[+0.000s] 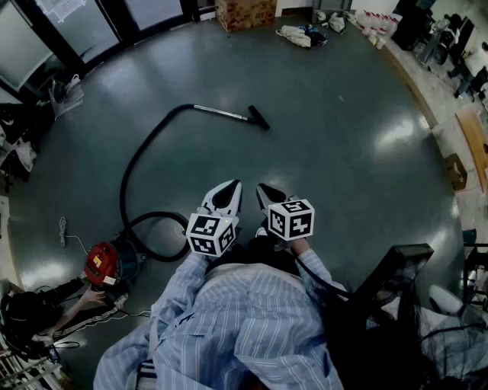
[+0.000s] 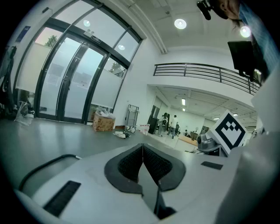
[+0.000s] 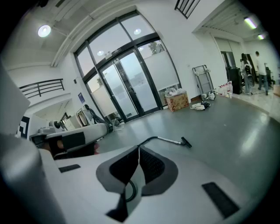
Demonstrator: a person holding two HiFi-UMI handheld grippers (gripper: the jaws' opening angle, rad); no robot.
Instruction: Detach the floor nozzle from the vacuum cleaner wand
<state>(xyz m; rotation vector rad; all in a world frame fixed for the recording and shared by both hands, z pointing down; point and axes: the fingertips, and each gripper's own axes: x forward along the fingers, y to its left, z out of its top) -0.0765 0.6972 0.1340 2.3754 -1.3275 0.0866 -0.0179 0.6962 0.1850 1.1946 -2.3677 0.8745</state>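
Observation:
The vacuum's metal wand (image 1: 221,113) lies on the grey floor ahead, with the black floor nozzle (image 1: 259,118) on its right end. A black hose (image 1: 136,164) curves from the wand back to the red canister (image 1: 103,263) at the lower left. My left gripper (image 1: 231,187) and right gripper (image 1: 264,190) are side by side in front of my body, well short of the wand. Both are shut with nothing in them. The right gripper view shows its jaws (image 3: 139,148) closed, with the wand (image 3: 168,140) and nozzle (image 3: 186,142) far beyond. In the left gripper view the jaws (image 2: 143,146) meet.
A cardboard box (image 1: 245,14) and a pile of bags (image 1: 305,34) sit by the far wall. A black frame (image 1: 389,278) stands close on my right. Cables and gear (image 1: 34,316) lie at the lower left. Glass doors (image 3: 131,85) line the far side.

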